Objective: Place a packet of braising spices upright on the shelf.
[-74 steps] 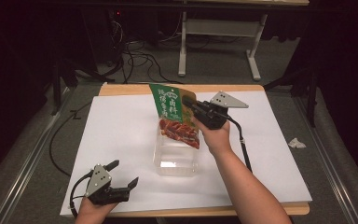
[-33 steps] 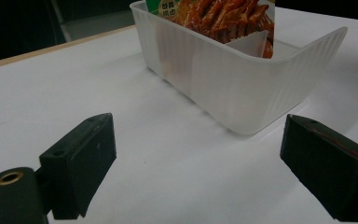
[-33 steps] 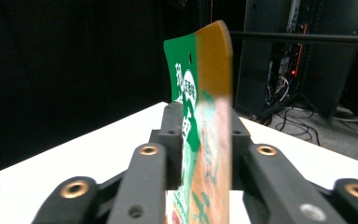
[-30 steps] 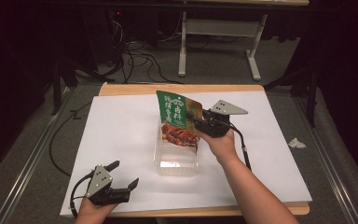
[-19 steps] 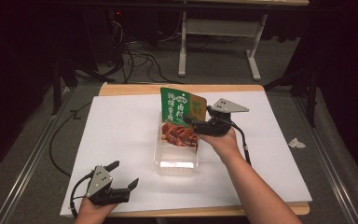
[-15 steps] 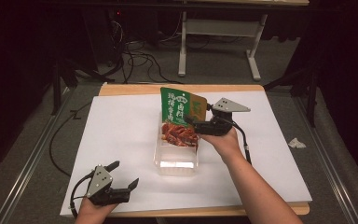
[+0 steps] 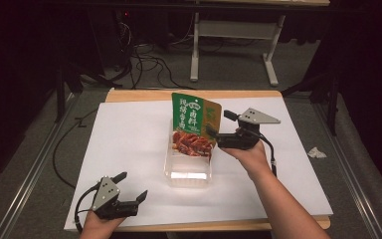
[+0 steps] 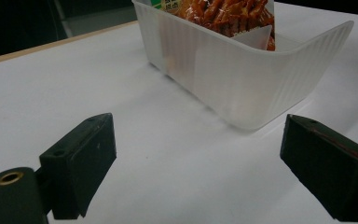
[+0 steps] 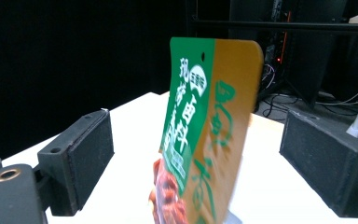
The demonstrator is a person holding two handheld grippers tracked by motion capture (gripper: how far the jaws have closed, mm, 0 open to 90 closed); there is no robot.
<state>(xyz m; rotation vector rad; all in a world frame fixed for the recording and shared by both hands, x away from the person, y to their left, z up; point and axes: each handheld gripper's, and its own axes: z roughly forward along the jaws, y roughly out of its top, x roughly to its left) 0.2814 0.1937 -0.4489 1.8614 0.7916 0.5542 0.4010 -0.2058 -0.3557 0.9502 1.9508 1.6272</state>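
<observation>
Snack bag [image 7: 194, 123] stood up tall in the clear tub [image 7: 189, 172], with its bottom down inside. It was green on one side and brown on the other, with white writing and a picture of red food low down. The right gripper [image 7: 213, 135] sat just beside the bag's right edge. Its jaws had just been opening and stood wide, one on each side of the bag, not pressing it. A second ago they pinched the bag. Since then the hand had pulled back a little to the right. The left gripper [image 7: 132, 186] rested near the front edge of the white table [image 7: 129, 139], jaws wide, holding nothing, in the same spot as before.
</observation>
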